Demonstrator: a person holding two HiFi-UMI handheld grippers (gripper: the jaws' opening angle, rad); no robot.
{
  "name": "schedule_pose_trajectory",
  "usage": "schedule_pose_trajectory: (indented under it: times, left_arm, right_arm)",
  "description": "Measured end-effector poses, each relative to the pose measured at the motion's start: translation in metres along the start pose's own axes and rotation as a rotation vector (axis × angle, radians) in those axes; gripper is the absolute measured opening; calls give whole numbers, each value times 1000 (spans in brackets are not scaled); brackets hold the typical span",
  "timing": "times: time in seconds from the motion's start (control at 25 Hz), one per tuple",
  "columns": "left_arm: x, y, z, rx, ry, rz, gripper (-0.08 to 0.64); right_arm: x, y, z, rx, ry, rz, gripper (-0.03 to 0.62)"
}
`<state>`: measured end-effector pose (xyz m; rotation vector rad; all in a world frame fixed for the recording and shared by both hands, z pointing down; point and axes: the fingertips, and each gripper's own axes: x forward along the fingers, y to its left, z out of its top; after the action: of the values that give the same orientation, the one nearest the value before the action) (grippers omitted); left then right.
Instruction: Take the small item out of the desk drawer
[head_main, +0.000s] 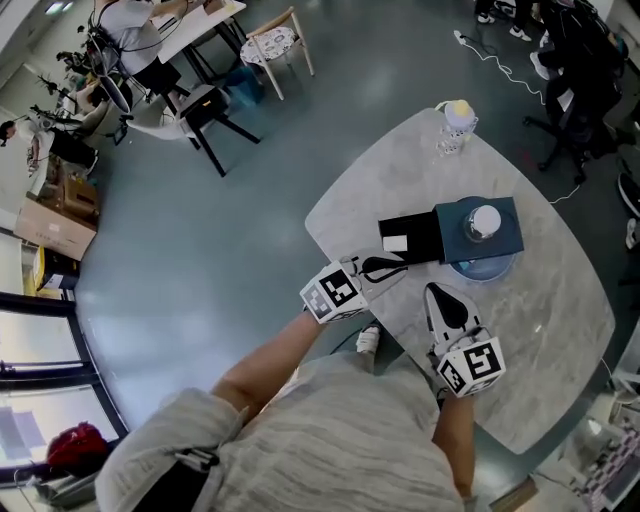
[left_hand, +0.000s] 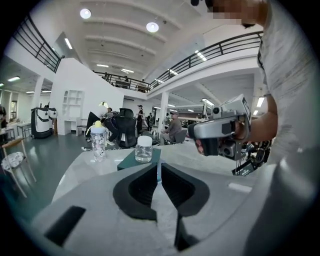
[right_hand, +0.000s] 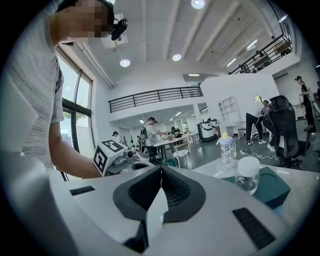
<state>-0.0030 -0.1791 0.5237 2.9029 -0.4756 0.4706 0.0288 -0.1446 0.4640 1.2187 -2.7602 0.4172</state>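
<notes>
A dark teal drawer unit (head_main: 503, 238) stands on the round marble table (head_main: 560, 330). Its black drawer (head_main: 425, 230) is pulled out to the left, and a small white item (head_main: 395, 242) lies inside. My left gripper (head_main: 398, 267) is shut and empty, just in front of the open drawer. My right gripper (head_main: 433, 290) hovers over the table below the unit, jaws together with nothing between them. The left gripper view shows shut jaws (left_hand: 159, 169) pointing at the teal unit (left_hand: 130, 161). In the right gripper view the tips (right_hand: 160, 170) meet, with the unit (right_hand: 274, 186) to the right.
A clear jar with a white lid (head_main: 485, 221) stands on the unit. A drinking bottle with a yellow cap (head_main: 456, 124) sits at the table's far edge. Chairs, desks and people fill the room beyond.
</notes>
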Motion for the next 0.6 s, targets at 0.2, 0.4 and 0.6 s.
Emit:
schedule_pose_trajectory:
  times: [0.2,0.4,0.6]
  left_arm:
    - [19,16,-16,26,94,18,87]
    - [32,30,-33,39,159,28,130]
    - [48,42,-57,54,250,7,166]
  right_arm:
    - [4,-17,-9,28,17,2,11]
    - [11,-28,-20,53,26,-5,11]
    - [14,-37,-27,70,42,-7,11]
